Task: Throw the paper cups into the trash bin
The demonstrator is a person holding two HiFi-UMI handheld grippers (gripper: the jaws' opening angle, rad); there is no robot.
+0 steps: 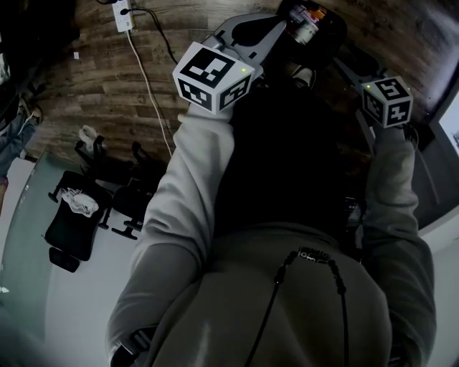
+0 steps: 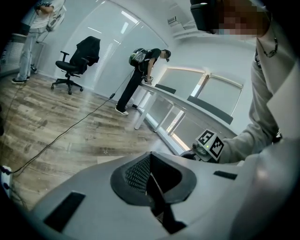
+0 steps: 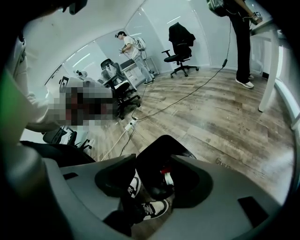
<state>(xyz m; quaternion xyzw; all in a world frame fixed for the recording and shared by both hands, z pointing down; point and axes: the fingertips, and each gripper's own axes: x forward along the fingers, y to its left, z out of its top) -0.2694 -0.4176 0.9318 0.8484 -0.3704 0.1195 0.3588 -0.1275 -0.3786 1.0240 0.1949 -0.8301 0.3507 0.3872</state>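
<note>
2 grippers out over the black-lined trash bin [image 1: 336,27] at the head view's top: left gripper [image 1: 276,32] pinched shut on nothing, right gripper [image 1: 338,63] parted wide, empty. Inside, what looks like a red-and-white paper cup [image 3: 165,178], already down. Likely risks: clipping the bin's rim with the parted jaws and tipping it; snagging a sneaker [image 3: 152,208] on the white cable [image 1: 147,82] from the power strip [image 1: 123,16] at upper left. Beyond, wood-plank floor [image 3: 225,117], a black office chair [image 3: 180,47], a person [image 2: 140,79] at a white desk [image 2: 161,96], curved pale walls [image 2: 112,51].
</note>
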